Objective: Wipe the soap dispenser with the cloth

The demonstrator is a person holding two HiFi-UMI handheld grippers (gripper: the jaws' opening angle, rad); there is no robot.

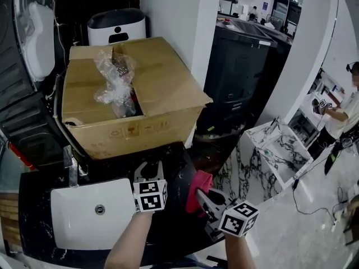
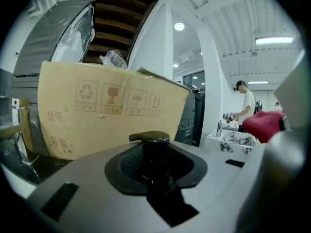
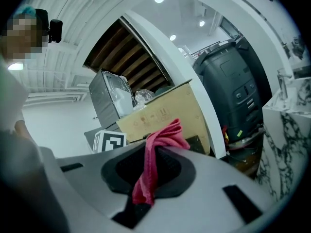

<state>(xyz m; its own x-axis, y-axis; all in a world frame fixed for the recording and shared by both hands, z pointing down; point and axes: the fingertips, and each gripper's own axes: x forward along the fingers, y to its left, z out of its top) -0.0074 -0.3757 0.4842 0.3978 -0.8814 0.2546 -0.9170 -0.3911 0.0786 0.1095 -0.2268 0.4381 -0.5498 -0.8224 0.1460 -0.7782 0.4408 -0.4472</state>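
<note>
Left tool (image 1: 150,170) tight on black soap dispenser (image 2: 149,140); right tool (image 1: 202,198) tight on red cloth (image 3: 160,140)

Cardboard box (image 1: 140,111) at 11 o'clock, plastic bag (image 1: 115,77) in its open top. Sink basin (image 1: 78,217) at 8 o'clock, before the box. Left gripper (image 1: 149,171) just right of the basin, soap dispenser (image 2: 149,152) between its jaws. Right gripper (image 1: 201,196) at 5 o'clock, cloth (image 1: 196,185) between its jaws. Marble unit (image 1: 280,144) at 3 o'clock.
</note>
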